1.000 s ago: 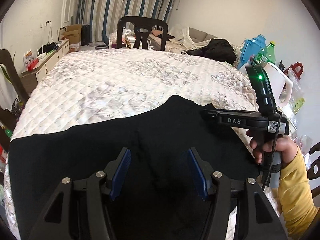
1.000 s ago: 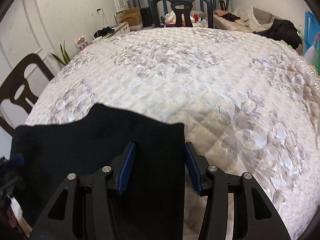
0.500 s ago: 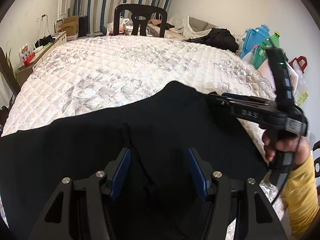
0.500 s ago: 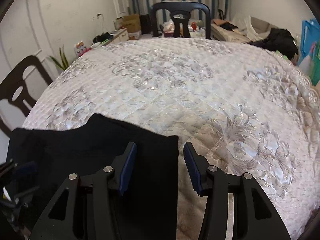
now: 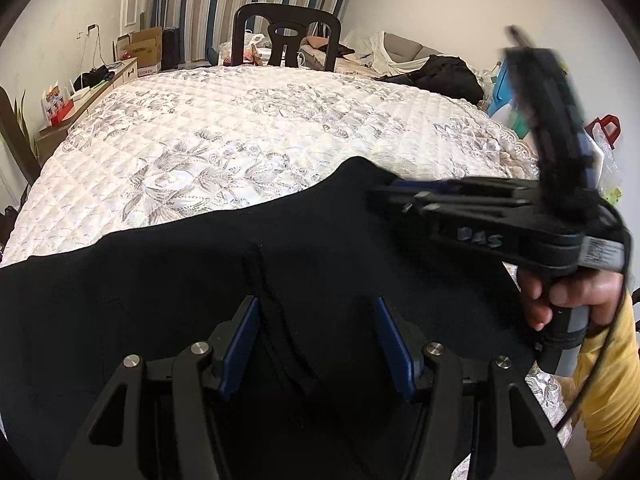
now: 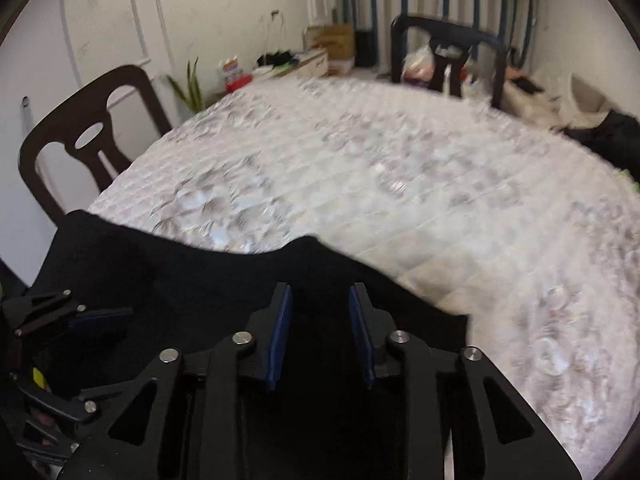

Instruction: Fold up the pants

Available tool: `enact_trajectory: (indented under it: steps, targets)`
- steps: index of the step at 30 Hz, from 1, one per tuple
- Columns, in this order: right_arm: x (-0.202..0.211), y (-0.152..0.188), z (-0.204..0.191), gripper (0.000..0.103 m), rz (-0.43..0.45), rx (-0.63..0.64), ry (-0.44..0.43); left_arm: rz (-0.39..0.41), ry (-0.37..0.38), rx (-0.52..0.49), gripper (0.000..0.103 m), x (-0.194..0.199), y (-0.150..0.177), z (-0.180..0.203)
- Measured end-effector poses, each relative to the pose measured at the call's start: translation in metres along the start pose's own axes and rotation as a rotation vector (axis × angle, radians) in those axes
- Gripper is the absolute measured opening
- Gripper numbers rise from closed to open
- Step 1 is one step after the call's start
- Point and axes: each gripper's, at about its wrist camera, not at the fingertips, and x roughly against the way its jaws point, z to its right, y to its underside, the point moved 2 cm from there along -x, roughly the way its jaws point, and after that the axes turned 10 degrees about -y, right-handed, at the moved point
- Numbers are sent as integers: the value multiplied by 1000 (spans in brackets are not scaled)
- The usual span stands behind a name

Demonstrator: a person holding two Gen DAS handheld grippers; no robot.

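Observation:
Black pants (image 5: 160,280) lie spread across the near edge of a white quilted bed (image 5: 240,128). My left gripper (image 5: 316,340) hovers open just above them, its blue pads either side of a raised seam. In the left wrist view, a hand (image 5: 572,296) in a yellow sleeve holds my right gripper (image 5: 384,194) at the pants' peaked far edge. In the right wrist view, the right gripper (image 6: 320,332) is closing, its pads still apart over the black fabric (image 6: 180,280). The left gripper (image 6: 100,316) shows at the left edge of that view.
A black chair (image 5: 286,36) stands beyond the bed, and another chair (image 6: 88,136) is at its left side. Cardboard boxes (image 5: 144,50), a low cabinet and striped curtains are at the back left. Dark clothes (image 5: 444,74) and bottles crowd the right.
The right gripper has swung left from the pants' side edge to sit fully over the fabric, rolled a little, and its jaws have narrowed. The left gripper has stayed put.

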Motion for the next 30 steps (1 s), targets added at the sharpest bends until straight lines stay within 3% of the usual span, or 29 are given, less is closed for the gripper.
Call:
enact_trajectory:
  steps: [2,7,20,24,30]
  targets:
    - [-9,-3,1,19,-14,11,41,2,3,3,63,0,0,-1]
    - [-18,-11,0,18,-18,34,80,4,3,1,63,-1,0,-1]
    - [-9,-19,14,18,55,-69,66,20,-35,10,63,8,6,-1]
    - [31,-4,6,18,154,-46,48,37,-64,-8,63,15,13,-1]
    - [72,53,-5,19,106,-27,35,55,-84,-18,63,25,21,-3]
